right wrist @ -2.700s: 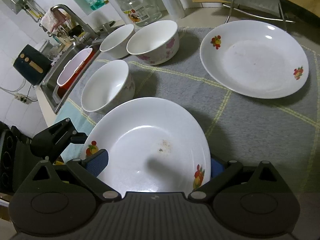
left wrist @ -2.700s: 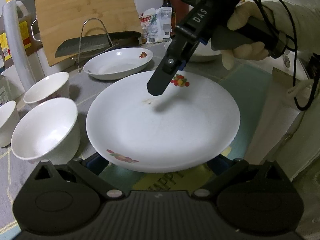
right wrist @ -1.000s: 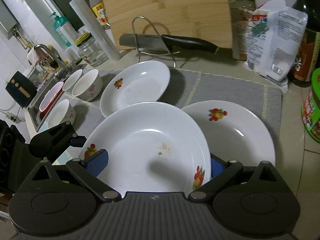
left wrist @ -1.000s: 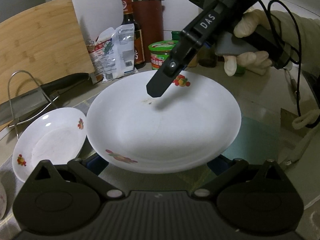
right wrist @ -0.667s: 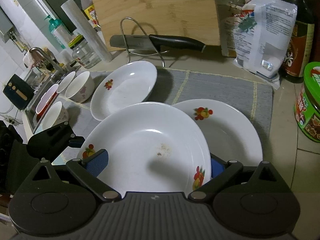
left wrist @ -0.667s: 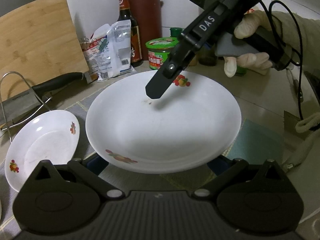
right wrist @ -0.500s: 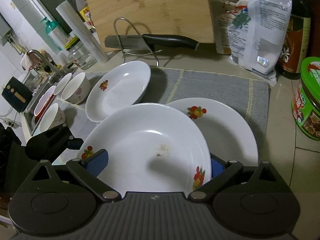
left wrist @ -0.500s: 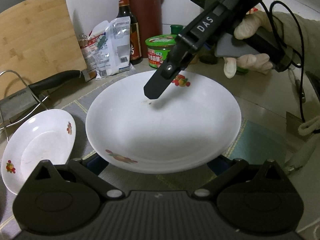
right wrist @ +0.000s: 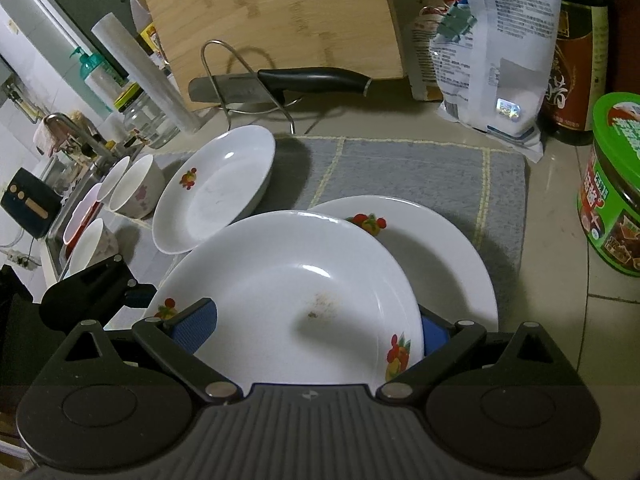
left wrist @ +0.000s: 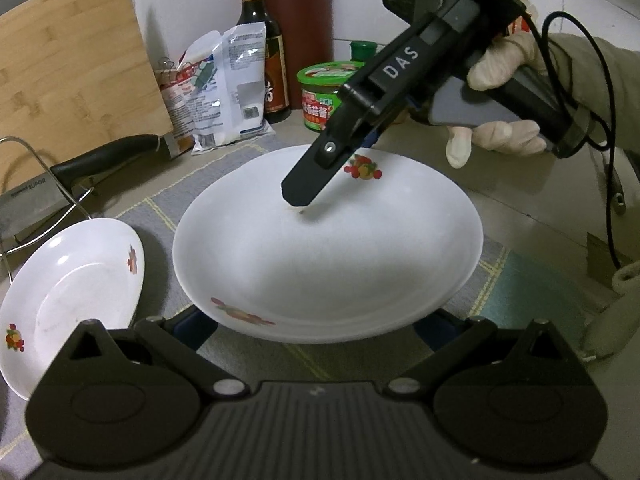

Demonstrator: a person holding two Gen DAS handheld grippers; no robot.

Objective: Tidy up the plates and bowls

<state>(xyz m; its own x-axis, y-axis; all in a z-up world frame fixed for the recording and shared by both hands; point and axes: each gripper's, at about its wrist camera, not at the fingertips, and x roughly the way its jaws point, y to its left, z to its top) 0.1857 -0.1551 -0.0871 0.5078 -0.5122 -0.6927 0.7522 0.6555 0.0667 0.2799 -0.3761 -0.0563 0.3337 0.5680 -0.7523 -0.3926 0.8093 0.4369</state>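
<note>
A large white plate (left wrist: 328,264) with fruit decals and a brown speck hangs above the grey mat (right wrist: 400,164). My left gripper (left wrist: 312,328) holds its near rim, both blue pads under the rim. My right gripper (right wrist: 314,330) is shut on the opposite rim, with one pad on the plate's (right wrist: 288,280) inner face and the other behind it. In the left wrist view, its upper finger (left wrist: 308,184) reaches into the plate. Partly under it lies a second large plate (right wrist: 440,248). A smaller plate (right wrist: 216,188) lies to the left, and beyond it stand bowls (right wrist: 136,188).
A knife (right wrist: 280,80) rests on a wire rack in front of a wooden board (right wrist: 272,12). A white bag (right wrist: 492,60), a dark bottle (right wrist: 576,60) and a green tub (right wrist: 616,184) stand at the mat's right. The sink (right wrist: 80,220) is far left.
Both grippers have carried the large plate rightward, away from the bowls. It now hangs lower over the second large plate, overlapping it.
</note>
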